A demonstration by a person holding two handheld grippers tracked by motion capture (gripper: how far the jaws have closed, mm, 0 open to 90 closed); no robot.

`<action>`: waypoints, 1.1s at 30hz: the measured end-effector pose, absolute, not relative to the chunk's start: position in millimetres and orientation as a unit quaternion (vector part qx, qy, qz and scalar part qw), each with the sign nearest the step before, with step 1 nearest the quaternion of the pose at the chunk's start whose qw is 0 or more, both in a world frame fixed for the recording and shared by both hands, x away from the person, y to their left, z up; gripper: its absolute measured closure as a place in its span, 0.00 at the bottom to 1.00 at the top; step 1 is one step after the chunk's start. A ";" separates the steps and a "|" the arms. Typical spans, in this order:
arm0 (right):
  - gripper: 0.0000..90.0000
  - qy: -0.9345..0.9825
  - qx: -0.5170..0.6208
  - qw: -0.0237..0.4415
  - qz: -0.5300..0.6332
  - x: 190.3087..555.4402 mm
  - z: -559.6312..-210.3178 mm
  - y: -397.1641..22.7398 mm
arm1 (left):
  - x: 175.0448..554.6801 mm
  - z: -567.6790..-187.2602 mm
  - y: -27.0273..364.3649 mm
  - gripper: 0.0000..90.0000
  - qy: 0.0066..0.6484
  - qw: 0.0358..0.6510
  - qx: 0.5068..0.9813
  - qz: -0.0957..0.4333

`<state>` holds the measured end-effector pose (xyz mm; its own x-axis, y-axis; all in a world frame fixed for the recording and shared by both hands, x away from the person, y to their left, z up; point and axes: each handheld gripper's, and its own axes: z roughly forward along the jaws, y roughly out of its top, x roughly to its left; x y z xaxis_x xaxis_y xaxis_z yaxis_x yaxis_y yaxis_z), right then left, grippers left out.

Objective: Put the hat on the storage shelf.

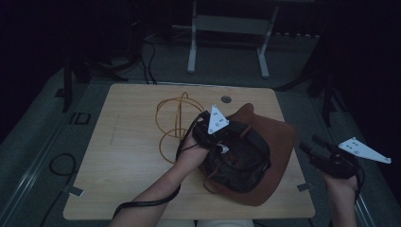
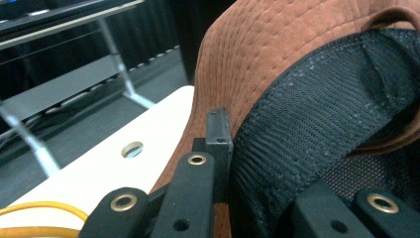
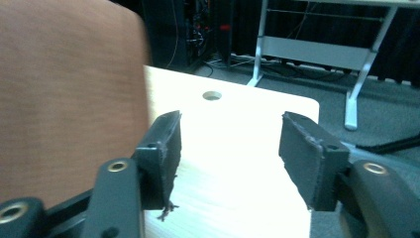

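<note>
A brown hat [image 1: 279, 142] with a black mesh lining [image 1: 241, 165] lies upside down on the right half of the wooden table [image 1: 132, 156]. My left gripper [image 1: 234, 137] reaches over its near rim and is shut on the hat. In the left gripper view the mesh band [image 2: 307, 114] fills the gap at my left gripper [image 2: 257, 153], with brown felt [image 2: 277, 54] behind it. My right gripper [image 1: 312, 144] hangs off the table's right edge, open. In the right gripper view nothing lies between the pads of my right gripper [image 3: 230, 148]; the hat [image 3: 64, 99] is at the left.
A looped orange cable [image 1: 175, 118] lies on the table left of the hat. A round hole [image 1: 226, 99] sits near the table's far edge. A white metal stand [image 1: 227, 28] is on the floor beyond, and a black cable [image 1: 61, 163] lies on the floor at the left.
</note>
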<state>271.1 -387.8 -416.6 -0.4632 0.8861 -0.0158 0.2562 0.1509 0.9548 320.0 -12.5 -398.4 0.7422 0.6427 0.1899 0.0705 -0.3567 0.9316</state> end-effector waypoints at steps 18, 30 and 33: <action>0.49 0.737 0.296 0.252 0.553 268.7 -420.0 -336.5 | 306.6 -395.4 19.4 0.96 0.121 0.675 0.705 0.178; 0.49 0.733 0.202 0.200 0.618 257.4 -403.0 -289.6 | 301.8 -391.6 7.0 0.95 0.112 0.714 0.680 0.126; 0.49 0.724 0.193 0.198 0.632 257.0 -401.1 -286.4 | 299.8 -391.3 1.1 0.95 0.106 0.715 0.680 0.124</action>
<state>257.0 -286.4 -401.1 -0.8471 0.5296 -0.0434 0.0292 0.1279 0.9914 299.8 1.1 -391.3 0.9465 0.3223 0.0174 -0.0334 0.0442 0.9985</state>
